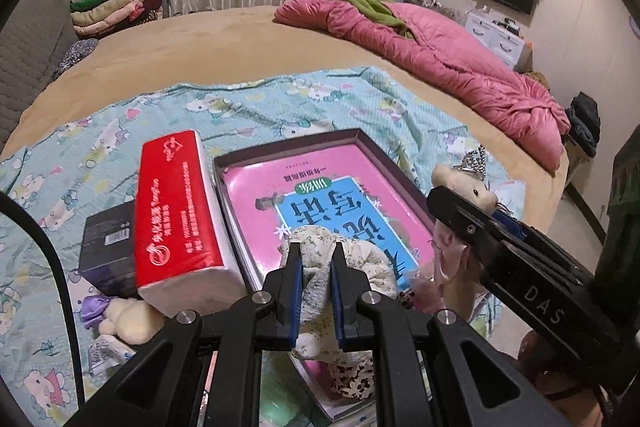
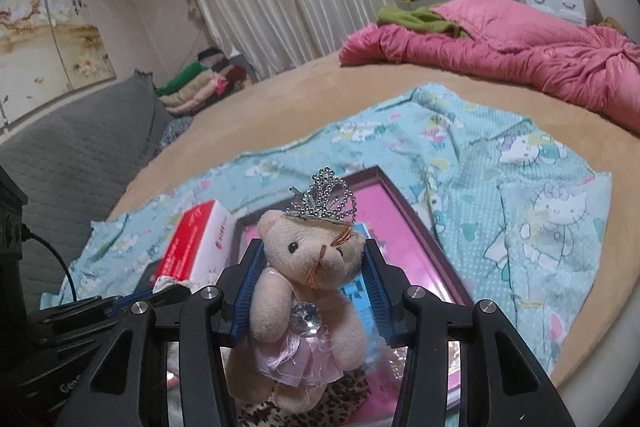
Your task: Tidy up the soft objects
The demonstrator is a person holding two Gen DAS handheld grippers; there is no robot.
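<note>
Two grippers are busy at this moment, and each one carries a soft thing above the same shallow box (image 1: 362, 143). The left gripper (image 1: 316, 259) has its blue pads (image 1: 297, 291) pressed on a rolled cloth with small flower print (image 1: 320, 263); the cloth bulges out between them and hangs down in front of the camera. Its long axis runs roughly away from the camera, along the fingers, over the near part of the pink book (image 1: 320, 195) that lies inside the box.

The right gripper (image 2: 314, 267) is clamped on a small teddy bear (image 2: 308, 291) with a silver tiara (image 2: 324, 197) and a pink skirt. The bear stands upright between the pads, with its head above the fingertips and its face toward the camera. In the left wrist view this bear (image 1: 476, 189) sits at the right edge of the box, just beside it and higher than the book.

My judgement is that the coming move depends on this relation: the box is directly below and ahead of the left gripper, while the right gripper approaches from the right side across the rim. So the left one seems nearer to a free place. A red tissue pack (image 1: 176, 211) leans against the left wall of the box, and another plush toy (image 1: 128, 319) lies on the Hello Kitty sheet (image 1: 120, 131) nearby.
</note>
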